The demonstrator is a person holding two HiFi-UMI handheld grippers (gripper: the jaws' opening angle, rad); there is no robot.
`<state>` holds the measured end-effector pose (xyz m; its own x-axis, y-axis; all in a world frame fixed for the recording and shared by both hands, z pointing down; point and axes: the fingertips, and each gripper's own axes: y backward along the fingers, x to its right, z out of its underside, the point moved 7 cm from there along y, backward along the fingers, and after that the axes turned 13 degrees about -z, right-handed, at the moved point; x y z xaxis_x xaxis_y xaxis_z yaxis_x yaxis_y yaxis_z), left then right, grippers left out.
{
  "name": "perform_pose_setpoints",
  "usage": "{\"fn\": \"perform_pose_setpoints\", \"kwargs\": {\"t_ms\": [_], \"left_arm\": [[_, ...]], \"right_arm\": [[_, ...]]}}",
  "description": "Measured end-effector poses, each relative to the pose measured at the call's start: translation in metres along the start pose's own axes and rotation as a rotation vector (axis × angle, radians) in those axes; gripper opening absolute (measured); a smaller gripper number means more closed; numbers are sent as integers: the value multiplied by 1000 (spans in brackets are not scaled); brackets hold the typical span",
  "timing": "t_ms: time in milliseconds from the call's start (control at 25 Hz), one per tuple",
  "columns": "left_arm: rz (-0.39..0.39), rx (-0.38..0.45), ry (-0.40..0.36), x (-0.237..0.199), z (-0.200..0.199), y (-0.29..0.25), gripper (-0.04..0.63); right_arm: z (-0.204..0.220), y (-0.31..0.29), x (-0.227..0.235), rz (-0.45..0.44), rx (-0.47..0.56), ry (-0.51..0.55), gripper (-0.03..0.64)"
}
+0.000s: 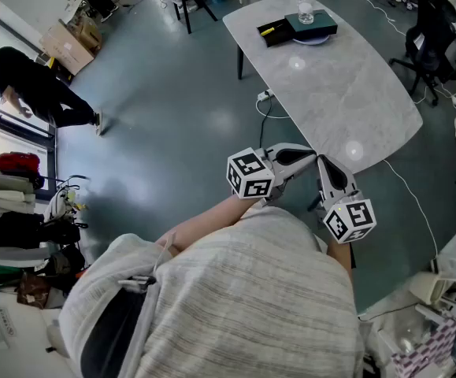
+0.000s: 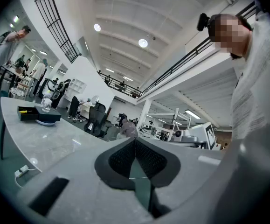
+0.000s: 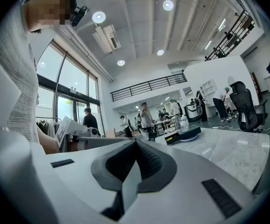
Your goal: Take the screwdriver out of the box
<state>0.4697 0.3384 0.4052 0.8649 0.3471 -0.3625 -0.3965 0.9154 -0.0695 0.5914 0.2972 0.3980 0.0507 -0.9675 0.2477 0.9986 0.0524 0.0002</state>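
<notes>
Screwdriver [image 1: 268, 31], visible only as a yellow streak, lies inside the black box [image 1: 298, 27] at the far end of the pale marbled desk [image 1: 346, 93]. The box rests on a white round disc [image 1: 314, 41], and a clear bottle [image 1: 305, 5] stands just behind it.

At the far left of the head view, a person in dark clothes [image 1: 31, 85] is on the grey floor by the windows. Further right, the left gripper [image 1: 306, 156] is held level at the near end of the desk, well apart from the box. In the left gripper view its fingers [image 2: 125, 157] are pressed together with nothing between them. Just beside it, the right gripper [image 1: 323, 168] is also level, and its fingers [image 3: 146, 160] are likewise closed on nothing. The tips of the two grippers nearly meet. At the far right, a black office chair [image 1: 432, 46] stands beyond the desk's edge.
</notes>
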Motion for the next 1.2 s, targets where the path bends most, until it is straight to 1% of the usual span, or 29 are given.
{"fn": "perform_pose_setpoints", "kwargs": {"t_ms": [440, 640, 720, 960, 1200], "left_arm": [[12, -15, -1, 5, 4, -6, 15], [17, -29, 5, 4, 8, -9, 15], [14, -32, 9, 3, 8, -8, 15], [-28, -37, 25, -10, 9, 2, 15], [-82, -25, 67, -47, 3, 22, 15]], "right_arm": [[3, 8, 4, 23, -12, 5, 9], [4, 11, 7, 2, 37, -44, 11], [5, 9, 7, -3, 36, -52, 11], [12, -8, 8, -48, 4, -60, 11], [16, -53, 9, -96, -54, -66, 11]]}}
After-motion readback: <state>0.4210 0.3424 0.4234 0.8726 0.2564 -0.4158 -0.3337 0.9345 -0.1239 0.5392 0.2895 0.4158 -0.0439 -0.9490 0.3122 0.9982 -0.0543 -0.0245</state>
